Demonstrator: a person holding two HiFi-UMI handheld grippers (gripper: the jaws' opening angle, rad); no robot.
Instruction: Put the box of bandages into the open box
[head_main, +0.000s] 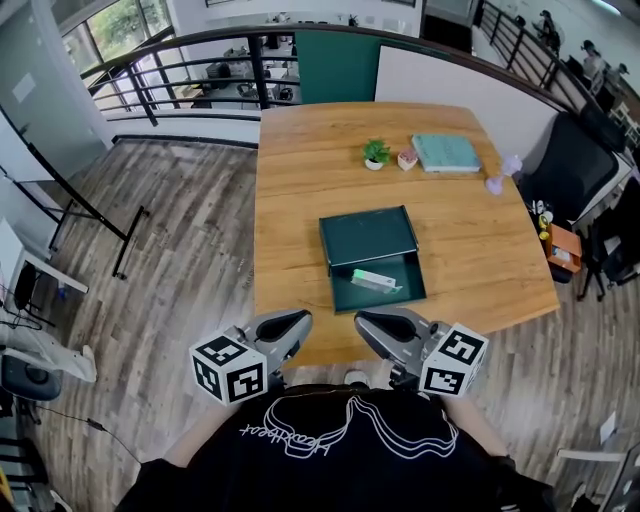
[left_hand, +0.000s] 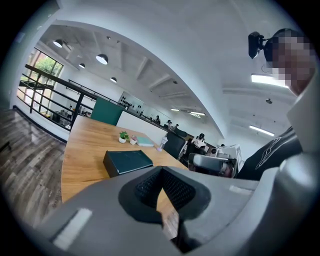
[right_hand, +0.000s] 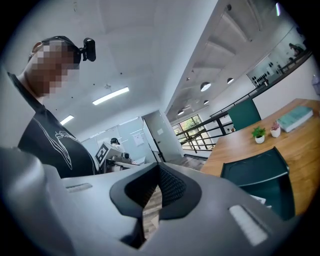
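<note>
A dark green open box (head_main: 344, 282) lies on the wooden table (head_main: 300, 200) with its lid (head_main: 366, 236) raised at the far side. The box of bandages (head_main: 375, 280), pale green and white, lies inside the tray. Both grippers hang off the table's near edge, close to the person's chest. My left gripper (head_main: 298, 322) and right gripper (head_main: 362, 324) point toward each other, both shut and holding nothing. In the left gripper view its jaws (left_hand: 161, 172) meet, with the green box (left_hand: 127, 161) beyond. The right gripper (right_hand: 159, 171) looks past the same box (right_hand: 260, 172).
At the table's far side stand a small potted plant (head_main: 375, 154), a pink pot (head_main: 407, 159), a teal book (head_main: 445, 152) and a lilac object (head_main: 503, 172). A black chair (head_main: 570, 160) sits right of the table. A railing (head_main: 180, 75) runs behind.
</note>
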